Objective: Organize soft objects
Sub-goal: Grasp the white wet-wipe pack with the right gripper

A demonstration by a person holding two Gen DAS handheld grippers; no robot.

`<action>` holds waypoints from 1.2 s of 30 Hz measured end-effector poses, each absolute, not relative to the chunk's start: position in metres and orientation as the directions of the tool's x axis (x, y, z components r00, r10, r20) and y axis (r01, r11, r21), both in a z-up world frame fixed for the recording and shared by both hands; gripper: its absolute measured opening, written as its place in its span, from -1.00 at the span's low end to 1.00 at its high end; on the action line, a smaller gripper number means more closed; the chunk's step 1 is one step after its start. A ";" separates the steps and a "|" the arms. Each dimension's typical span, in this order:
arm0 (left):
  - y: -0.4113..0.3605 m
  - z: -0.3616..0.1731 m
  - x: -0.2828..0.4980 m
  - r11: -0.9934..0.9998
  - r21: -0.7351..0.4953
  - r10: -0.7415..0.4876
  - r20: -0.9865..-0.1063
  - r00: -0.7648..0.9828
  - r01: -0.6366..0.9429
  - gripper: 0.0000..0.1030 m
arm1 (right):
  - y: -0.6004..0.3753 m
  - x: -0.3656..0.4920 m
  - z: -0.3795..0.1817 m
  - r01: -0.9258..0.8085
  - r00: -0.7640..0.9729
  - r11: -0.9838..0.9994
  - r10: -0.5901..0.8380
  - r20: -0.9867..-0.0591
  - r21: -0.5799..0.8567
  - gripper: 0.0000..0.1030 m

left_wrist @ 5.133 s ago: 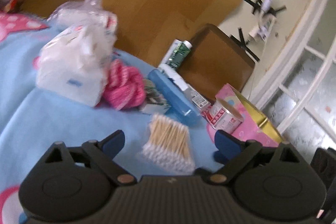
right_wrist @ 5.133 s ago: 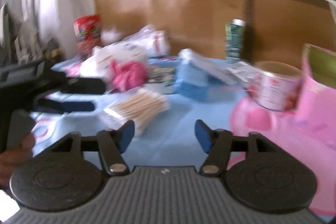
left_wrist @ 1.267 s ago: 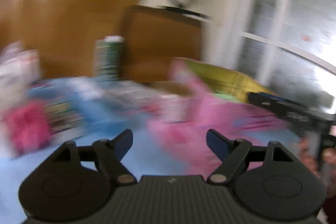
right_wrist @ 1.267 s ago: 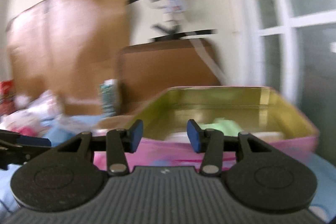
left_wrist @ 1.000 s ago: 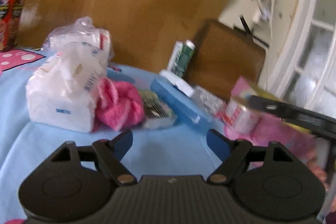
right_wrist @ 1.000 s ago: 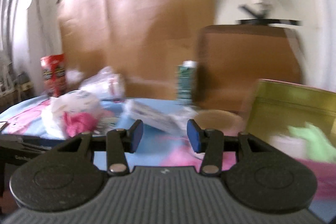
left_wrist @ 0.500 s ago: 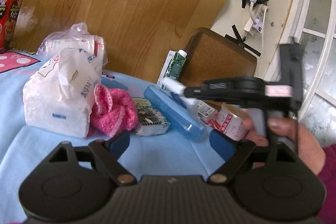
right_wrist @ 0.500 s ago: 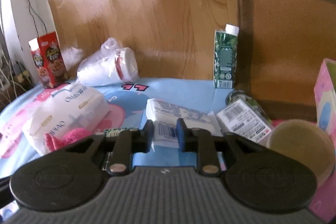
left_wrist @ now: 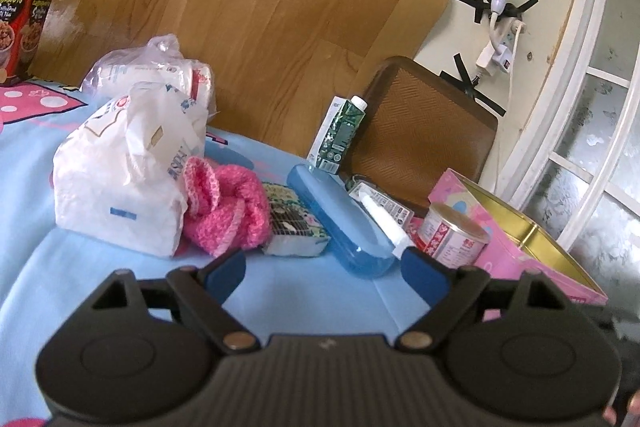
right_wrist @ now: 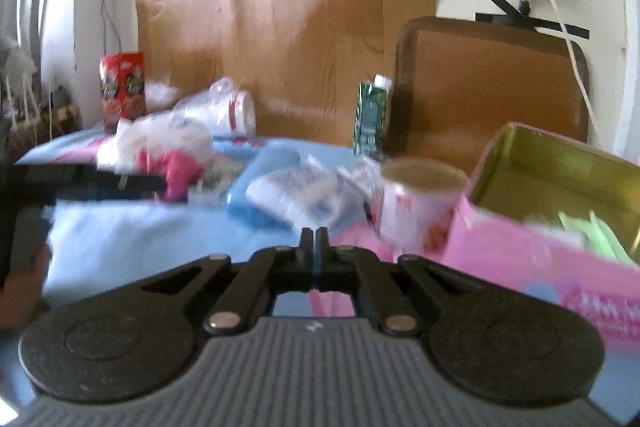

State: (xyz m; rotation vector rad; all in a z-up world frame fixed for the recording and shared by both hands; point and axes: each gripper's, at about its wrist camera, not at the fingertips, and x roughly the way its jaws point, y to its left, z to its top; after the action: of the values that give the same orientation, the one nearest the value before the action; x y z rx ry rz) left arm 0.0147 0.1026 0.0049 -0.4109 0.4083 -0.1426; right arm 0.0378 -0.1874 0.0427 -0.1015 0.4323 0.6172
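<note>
The left gripper (left_wrist: pixel 322 273) is spread wide and empty; the pink knitted bundle (left_wrist: pixel 224 217) lies just ahead of its left finger on the blue sheet (left_wrist: pixel 100 279). The right gripper (right_wrist: pixel 315 241) is clenched on nothing, the pink tin (right_wrist: pixel 560 227) ahead to its right.

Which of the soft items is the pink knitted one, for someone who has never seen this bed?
Start from the blue bedsheet in front of the wooden board. Find the big white plastic bag; the pink knitted piece rests against its right side, left of a small patterned pack. It alone is fuzzy, bright pink yarn.
</note>
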 end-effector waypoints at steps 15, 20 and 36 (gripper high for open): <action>0.104 0.006 0.010 0.904 -0.423 -0.217 -0.325 0.921 0.064 0.85 | -0.164 0.095 0.041 -0.530 0.651 0.789 0.614 -0.447 0.312 0.11; 0.103 0.006 0.011 0.903 -0.422 -0.227 -0.320 0.920 0.076 0.86 | -0.126 0.095 0.034 -0.637 0.678 0.770 0.553 -0.484 -0.013 0.38; 0.106 0.006 0.009 0.894 -0.442 -0.232 -0.314 0.921 0.074 0.87 | -0.179 0.081 0.044 -0.623 0.605 0.749 0.645 -0.467 0.227 -0.71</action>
State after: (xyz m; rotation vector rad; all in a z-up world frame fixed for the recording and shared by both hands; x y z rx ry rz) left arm 0.0093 0.1057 0.0058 -0.4386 0.3698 -0.1624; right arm 0.0806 -0.1794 0.0437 0.0430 0.5569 0.7332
